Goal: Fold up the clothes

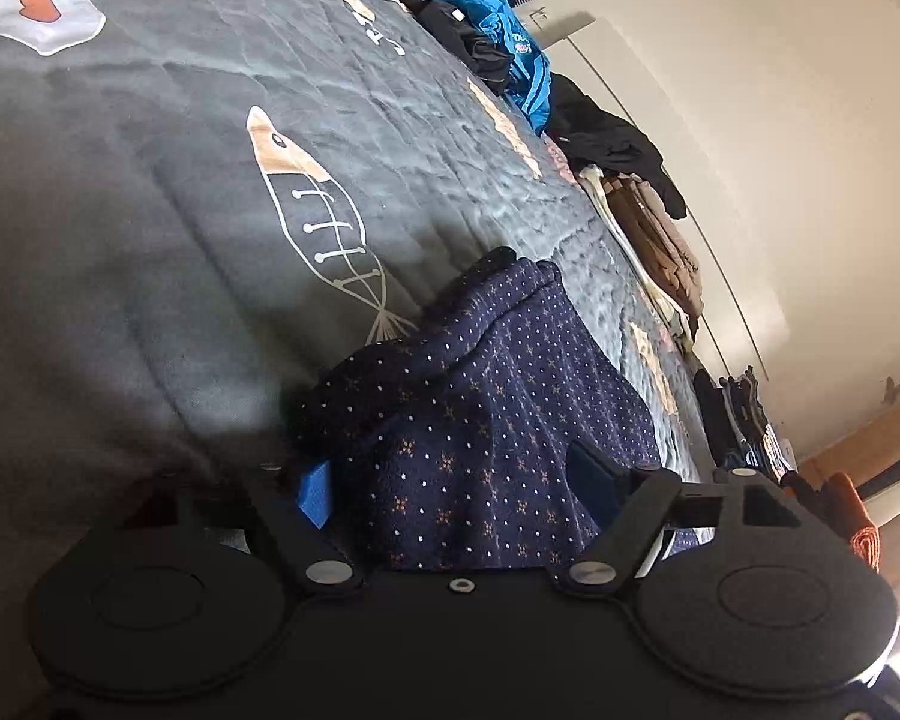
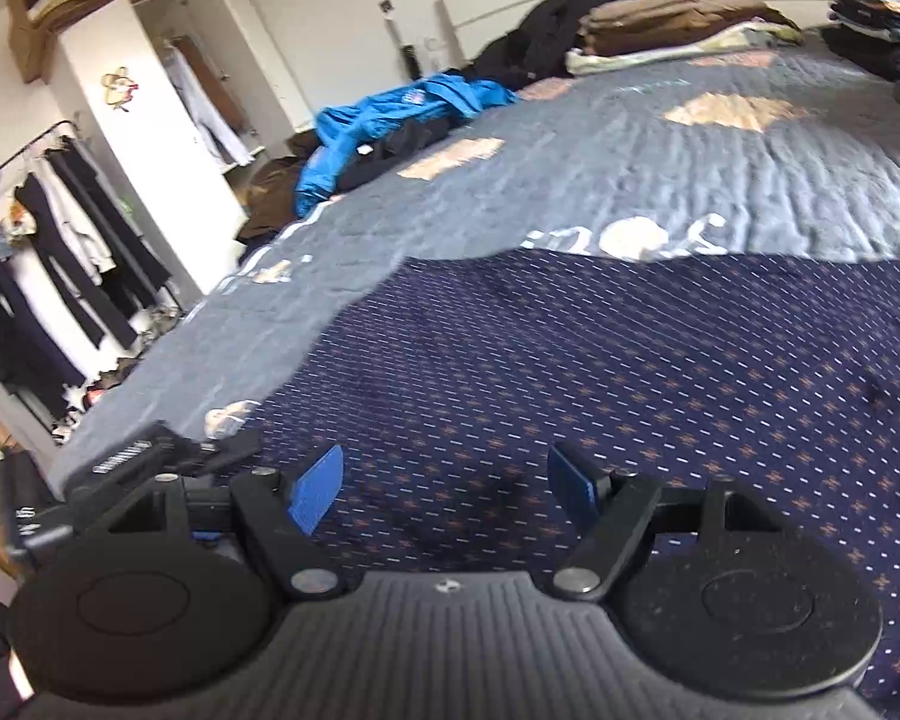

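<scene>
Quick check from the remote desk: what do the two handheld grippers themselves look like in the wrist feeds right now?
Both share one build: a black body with two round black discs, black linkage arms on silver pivot screws, and flat blue pads on the fingers. The left gripper has a smooth body face; the right gripper has a ribbed one, plus a black block with white barcode-like marking on one side. No cables, hands or sleeves show.

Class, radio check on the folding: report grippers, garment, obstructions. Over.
Left gripper open, navy dotted garment bunched between its pads. Right gripper open above the garment, spread flat on the grey bedspread. Other clothes well clear.
</scene>
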